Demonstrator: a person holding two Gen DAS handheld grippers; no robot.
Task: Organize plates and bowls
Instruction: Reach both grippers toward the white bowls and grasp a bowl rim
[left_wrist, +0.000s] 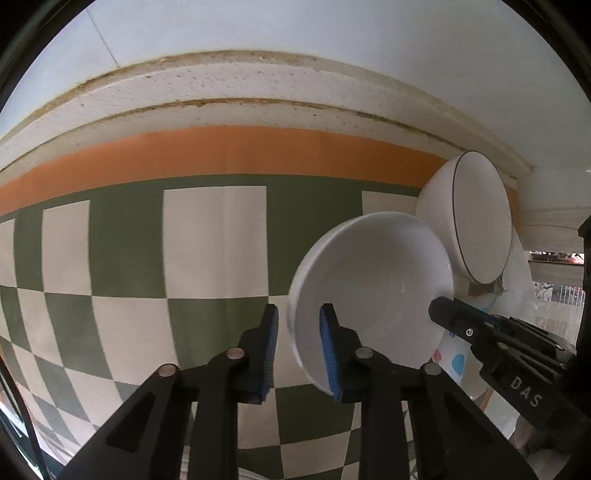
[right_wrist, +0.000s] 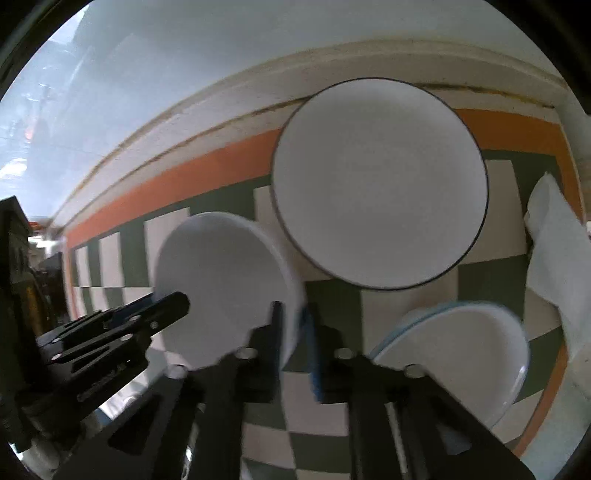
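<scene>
My left claw (left_wrist: 299, 350) is pinching the left rim of the plain white ceramic bowl (left_wrist: 373, 295): one blue pad is outside the wall, the other inside the hollow. My right claw (right_wrist: 297, 343) pinches the opposite rim of this same bowl (right_wrist: 225, 280) in the same way, one pad on each side of the wall. In the left view it (left_wrist: 439, 308) comes in from the right and reaches the far edge of the bowl. So the bowl is between my two claws, and both point steeply down at the bench with the green and cream checked cloth (left_wrist: 214, 240).

I cannot say surely if the bowl rests on the cloth or is a little above it.

To the right of the held bowl, and behind it, is the white round bowl with the thin dark rim line (right_wrist: 380, 184), just beside and perhaps touching. Lower right, near my right claw, is the white plate with the pale blue edge (right_wrist: 458, 350). At the far right lies a folded white paper napkin (right_wrist: 557, 251).

I judge that the coming move depends on this: the dark-rimmed bowl lies right and beyond the held one, nearer my right claw. The bowl is round, so it has no long axis; the line between my two grips crosses it from side to side.
</scene>
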